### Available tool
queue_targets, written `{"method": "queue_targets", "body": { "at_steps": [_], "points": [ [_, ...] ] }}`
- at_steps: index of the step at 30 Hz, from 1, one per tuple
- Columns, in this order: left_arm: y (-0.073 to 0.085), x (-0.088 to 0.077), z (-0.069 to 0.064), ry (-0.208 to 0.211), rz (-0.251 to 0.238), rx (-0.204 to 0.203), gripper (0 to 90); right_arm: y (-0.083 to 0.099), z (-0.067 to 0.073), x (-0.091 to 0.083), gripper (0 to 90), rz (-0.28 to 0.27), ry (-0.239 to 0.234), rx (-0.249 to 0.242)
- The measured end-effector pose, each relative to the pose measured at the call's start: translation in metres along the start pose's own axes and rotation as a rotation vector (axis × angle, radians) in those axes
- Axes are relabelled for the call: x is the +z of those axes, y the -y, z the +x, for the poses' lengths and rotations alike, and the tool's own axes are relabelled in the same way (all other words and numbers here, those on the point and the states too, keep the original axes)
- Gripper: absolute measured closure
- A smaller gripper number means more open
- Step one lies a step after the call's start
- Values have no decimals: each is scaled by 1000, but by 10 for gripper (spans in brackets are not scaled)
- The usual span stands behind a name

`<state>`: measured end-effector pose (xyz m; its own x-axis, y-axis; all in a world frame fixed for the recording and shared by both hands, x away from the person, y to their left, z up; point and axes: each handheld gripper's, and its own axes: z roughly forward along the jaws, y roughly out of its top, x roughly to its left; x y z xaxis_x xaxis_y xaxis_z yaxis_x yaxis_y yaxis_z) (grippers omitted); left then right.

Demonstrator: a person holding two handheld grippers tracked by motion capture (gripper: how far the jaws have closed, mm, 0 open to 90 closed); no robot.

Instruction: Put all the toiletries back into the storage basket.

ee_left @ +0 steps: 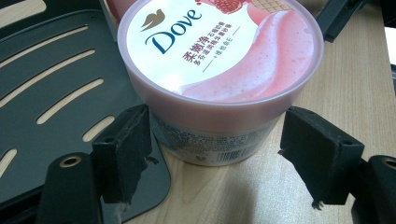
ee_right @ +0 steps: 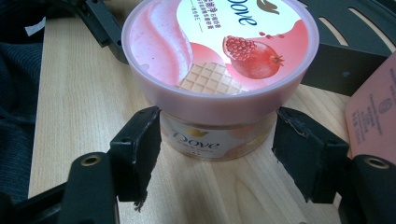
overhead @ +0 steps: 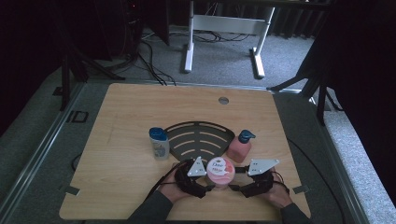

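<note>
A: What's the biggest thing here?

B: The wooden tabletop (overhead: 121, 116). On it lies a black slotted corner shelf (overhead: 198, 137), fan-shaped, its point toward the person.

A: And around the shelf?

B: A white bottle with a blue cap (overhead: 159, 143) stands upright at its left edge; a pink pump bottle (overhead: 240, 147) stands at its right edge.

A: Where's the tub?

B: The Dove tub (overhead: 220, 171) sits upright on the tabletop at the near tip of the shelf, lid on, between the two grippers.

A: Are they gripping it?

B: No. The left gripper (ee_left: 217, 158) has its jaws spread on either side of the tub's base, pads clear of it. The right gripper (ee_right: 217, 156) faces it from the other side, jaws just as wide, with gaps showing at both pads.
</note>
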<state>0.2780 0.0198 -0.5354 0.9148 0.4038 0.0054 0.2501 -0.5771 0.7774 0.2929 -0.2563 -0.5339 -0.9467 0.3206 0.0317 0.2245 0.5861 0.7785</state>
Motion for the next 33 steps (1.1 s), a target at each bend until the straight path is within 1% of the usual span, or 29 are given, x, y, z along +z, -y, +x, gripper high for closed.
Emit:
{"method": "queue_targets", "body": {
  "at_steps": [5, 12, 17, 18, 20, 23, 27, 33],
  "points": [
    [0, 0, -1, -4, 3, -2, 253, -1, 3, -1, 331, 3, 21, -21],
    [-1, -2, -3, -4, 10, 4, 261, -1, 4, -2, 338, 4, 23, -27],
    [-1, -4, -4, -7, 5, 3, 265, -3, 7, -4, 339, 0, 25, -37],
    [-3, -8, -6, -20, 8, 17, 265, -3, 7, -4, 339, 0, 25, -37],
    [-5, -12, -6, -31, 14, 29, 266, -7, 8, -4, 342, -1, 24, -43],
    [-6, -18, -4, -45, 17, 37, 266, -11, 8, -2, 346, -5, 20, -43],
    [-4, -23, 1, -55, 17, 34, 270, -19, 6, 4, 358, -11, 19, -54],
    [1, -31, 8, -71, 20, 28, 284, -26, 4, 11, 381, -13, 16, -57]
  ]
}}
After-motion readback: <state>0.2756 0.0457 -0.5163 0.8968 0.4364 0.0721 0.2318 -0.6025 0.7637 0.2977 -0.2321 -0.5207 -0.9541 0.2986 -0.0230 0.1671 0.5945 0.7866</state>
